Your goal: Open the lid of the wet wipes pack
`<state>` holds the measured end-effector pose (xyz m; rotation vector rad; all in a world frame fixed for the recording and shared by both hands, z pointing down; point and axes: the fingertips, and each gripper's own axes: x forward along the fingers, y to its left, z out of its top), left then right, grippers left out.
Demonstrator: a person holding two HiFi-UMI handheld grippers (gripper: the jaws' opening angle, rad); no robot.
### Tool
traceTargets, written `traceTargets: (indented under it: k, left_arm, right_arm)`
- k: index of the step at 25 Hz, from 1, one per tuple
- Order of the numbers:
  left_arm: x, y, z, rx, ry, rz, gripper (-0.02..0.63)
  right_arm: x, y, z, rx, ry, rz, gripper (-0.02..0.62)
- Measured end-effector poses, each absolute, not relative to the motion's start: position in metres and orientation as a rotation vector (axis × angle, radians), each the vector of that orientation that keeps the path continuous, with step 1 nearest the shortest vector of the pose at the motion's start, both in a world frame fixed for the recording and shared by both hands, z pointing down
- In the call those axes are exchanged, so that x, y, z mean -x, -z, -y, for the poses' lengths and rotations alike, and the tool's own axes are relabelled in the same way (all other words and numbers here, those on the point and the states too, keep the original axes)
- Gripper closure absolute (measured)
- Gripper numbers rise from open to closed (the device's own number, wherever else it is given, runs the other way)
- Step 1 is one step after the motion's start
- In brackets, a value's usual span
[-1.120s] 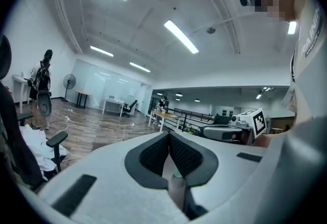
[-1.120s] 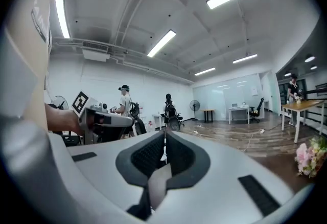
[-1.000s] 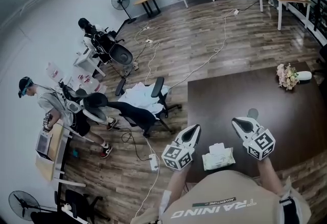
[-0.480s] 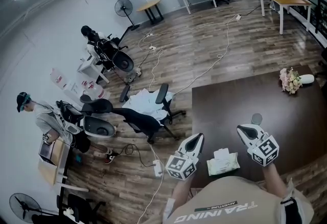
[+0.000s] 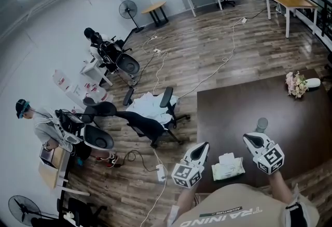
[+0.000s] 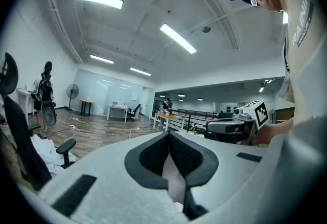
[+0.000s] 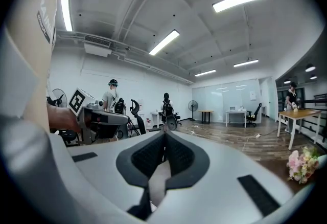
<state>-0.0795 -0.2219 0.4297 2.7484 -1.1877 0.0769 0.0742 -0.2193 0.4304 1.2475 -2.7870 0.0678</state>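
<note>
Here, 1 wet wipes pack [image 5: 228,167], 2 closed hand-held grippers [image 5: 204,146] [image 5: 248,138].

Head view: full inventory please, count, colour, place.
wet wipes pack: one, white-green, table's near edge
table: one, dark brown, right foreground
flower bouquet: one, pink-cream, table's far right
small round object: one, grey, on table, beyond the pack to its right
office chairs: several, black, left of table
cables: several, white, beyond the table
standing fans: two, black, far back and bottom left
bystander: one, grey top, far left
left gripper: one, white, shut, empty, left of pack
right gripper: one, white, shut, empty, right of pack
</note>
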Motion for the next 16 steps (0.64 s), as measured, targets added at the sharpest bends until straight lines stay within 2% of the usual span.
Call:
traceTargets:
  k: [16]
  left_arm:
    - [0.067,-0.469,0.220,-2.674,-0.101,1.150,0.597]
  right_arm:
    - [-0.074,-0.446,0.212,-1.178,-0.099,2.766,0.581]
